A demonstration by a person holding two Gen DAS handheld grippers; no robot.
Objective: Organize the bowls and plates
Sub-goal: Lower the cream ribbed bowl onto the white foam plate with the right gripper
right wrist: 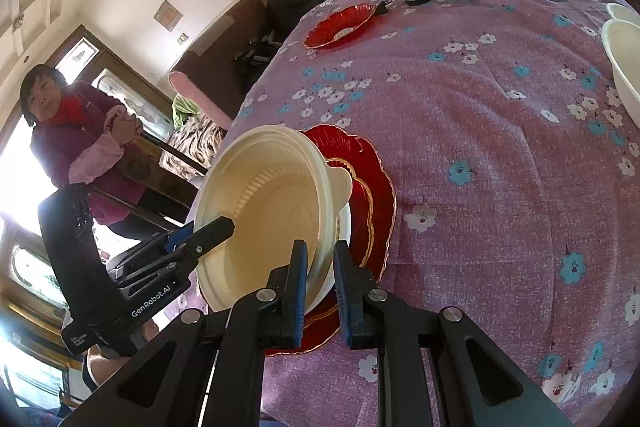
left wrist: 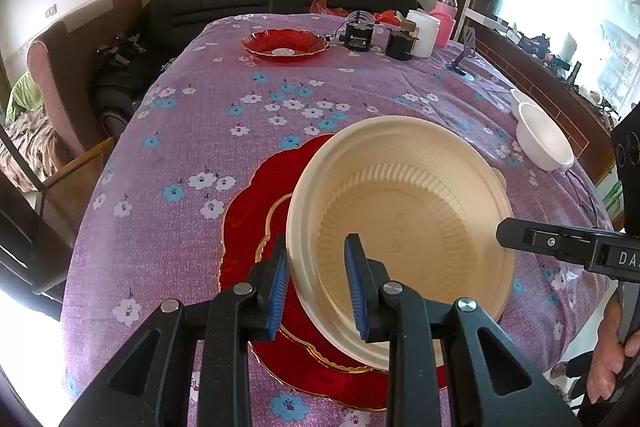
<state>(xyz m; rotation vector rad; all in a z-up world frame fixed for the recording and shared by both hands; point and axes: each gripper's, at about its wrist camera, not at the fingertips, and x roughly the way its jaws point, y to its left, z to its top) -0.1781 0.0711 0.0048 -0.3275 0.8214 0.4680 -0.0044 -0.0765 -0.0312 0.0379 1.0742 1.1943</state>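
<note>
Left gripper point(left wrist: 316, 287) and right gripper point(right wrist: 321, 291) both clamped, angled downward.

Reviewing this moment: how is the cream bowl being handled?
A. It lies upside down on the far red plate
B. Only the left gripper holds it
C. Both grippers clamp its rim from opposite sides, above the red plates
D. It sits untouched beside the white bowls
C: the left gripper and the right gripper each pinch the rim of the cream bowl from opposite sides, over the stacked red plates.
</note>
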